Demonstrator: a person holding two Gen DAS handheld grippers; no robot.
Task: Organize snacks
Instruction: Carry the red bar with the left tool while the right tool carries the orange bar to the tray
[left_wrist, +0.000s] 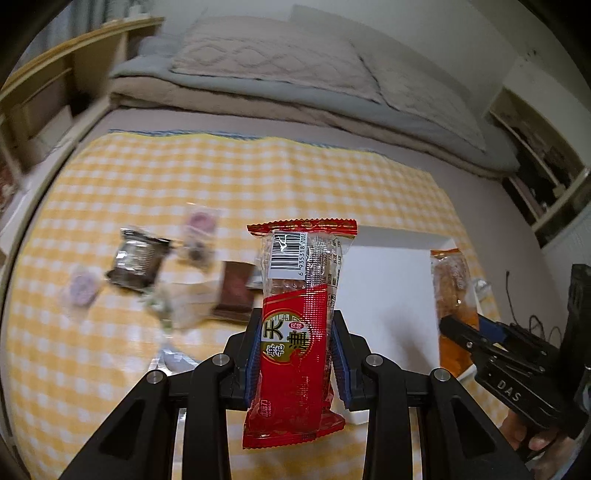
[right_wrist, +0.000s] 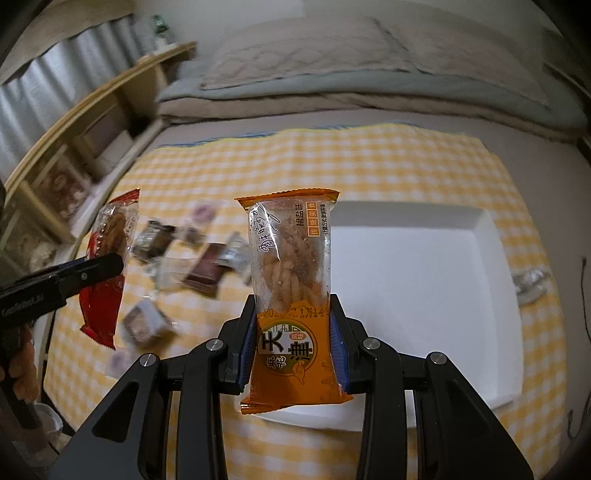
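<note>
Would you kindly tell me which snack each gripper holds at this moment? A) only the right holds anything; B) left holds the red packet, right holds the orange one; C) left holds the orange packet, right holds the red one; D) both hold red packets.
B: the left gripper has its jaws closed on the red packet, while the right gripper clamps the orange packet above the white tray.

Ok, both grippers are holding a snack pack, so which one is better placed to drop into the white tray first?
Right. Its orange pack hangs at the white tray, near its front rim, while the left gripper's red pack sits nearer the loose snacks.
</note>
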